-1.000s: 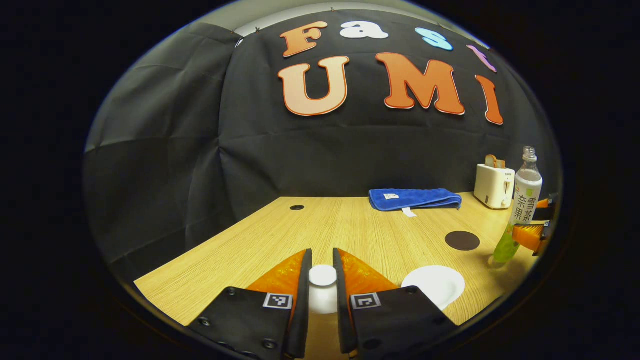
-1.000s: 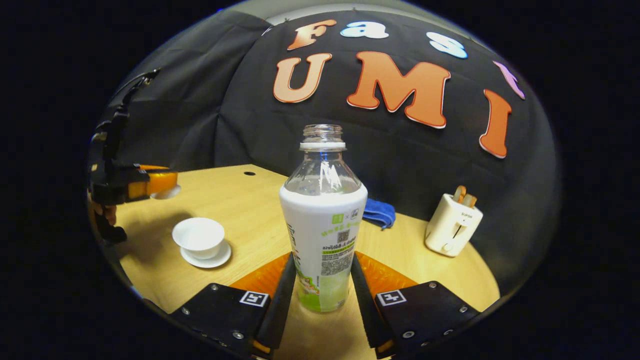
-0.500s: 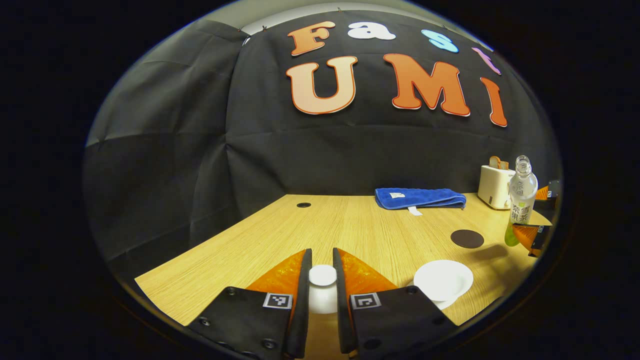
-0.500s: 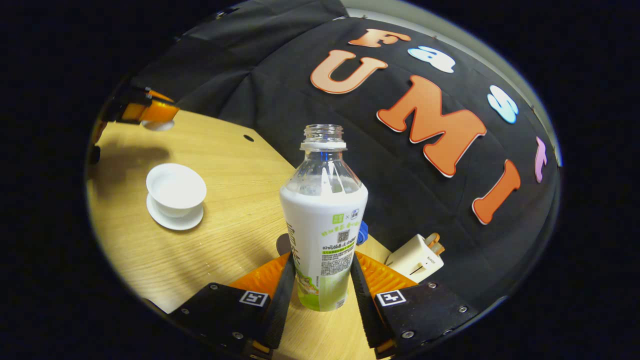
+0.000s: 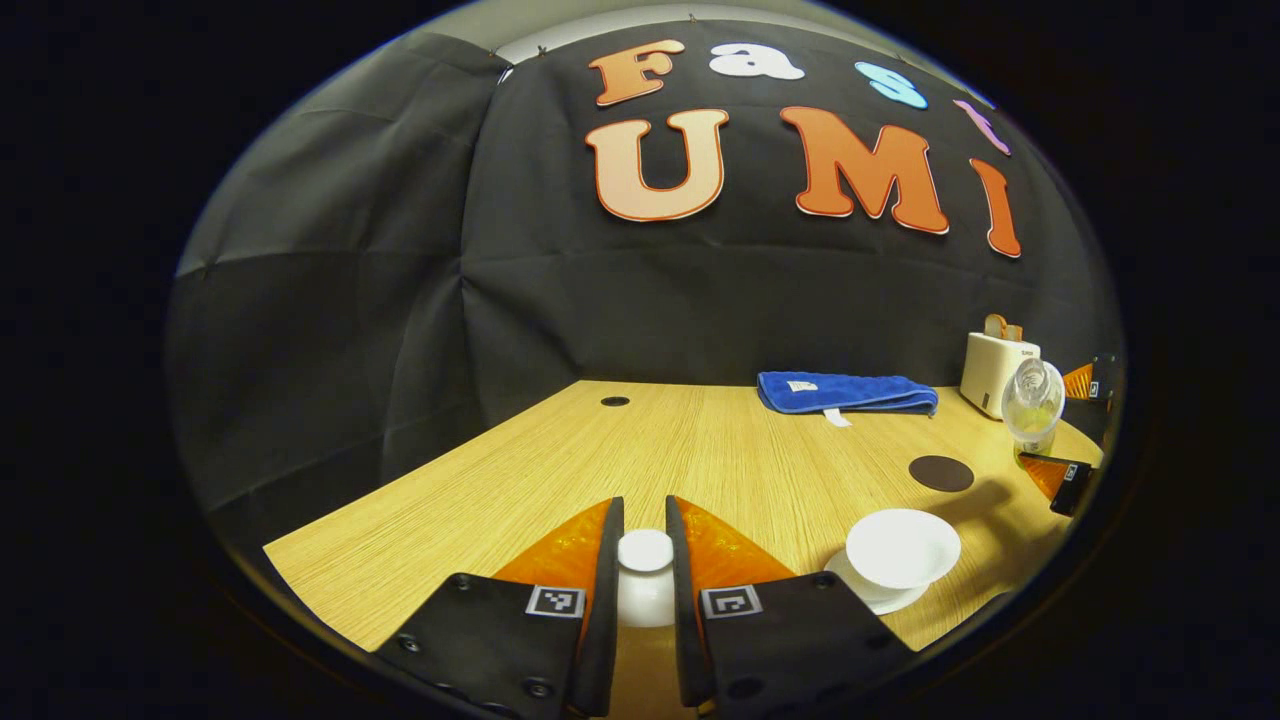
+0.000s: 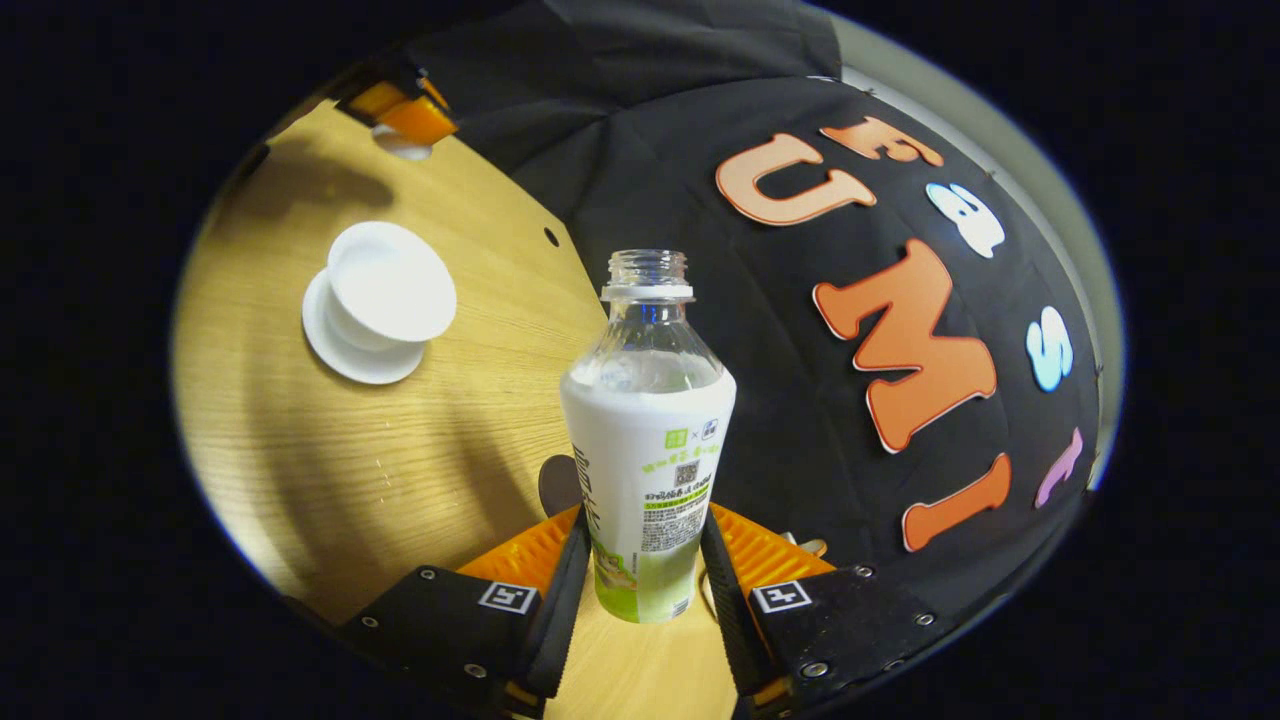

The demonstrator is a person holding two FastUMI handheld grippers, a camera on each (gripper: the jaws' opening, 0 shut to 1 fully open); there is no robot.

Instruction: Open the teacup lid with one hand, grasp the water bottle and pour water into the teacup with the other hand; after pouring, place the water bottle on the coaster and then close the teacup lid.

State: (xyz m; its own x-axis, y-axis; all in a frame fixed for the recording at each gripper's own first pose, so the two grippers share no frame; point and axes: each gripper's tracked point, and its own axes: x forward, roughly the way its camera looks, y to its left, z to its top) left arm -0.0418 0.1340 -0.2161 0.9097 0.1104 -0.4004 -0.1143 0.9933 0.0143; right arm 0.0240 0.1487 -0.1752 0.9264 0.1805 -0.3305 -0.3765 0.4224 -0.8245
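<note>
Right gripper view: tongs point(image 6: 640, 560) clamp tilted water bottle point(image 6: 648, 440).

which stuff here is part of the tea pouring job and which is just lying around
Job:
- bottle, in the right tongs
- lid, in the left tongs
- teacup on its saucer
- coaster

Lying about:
- blue towel
- toaster
</note>
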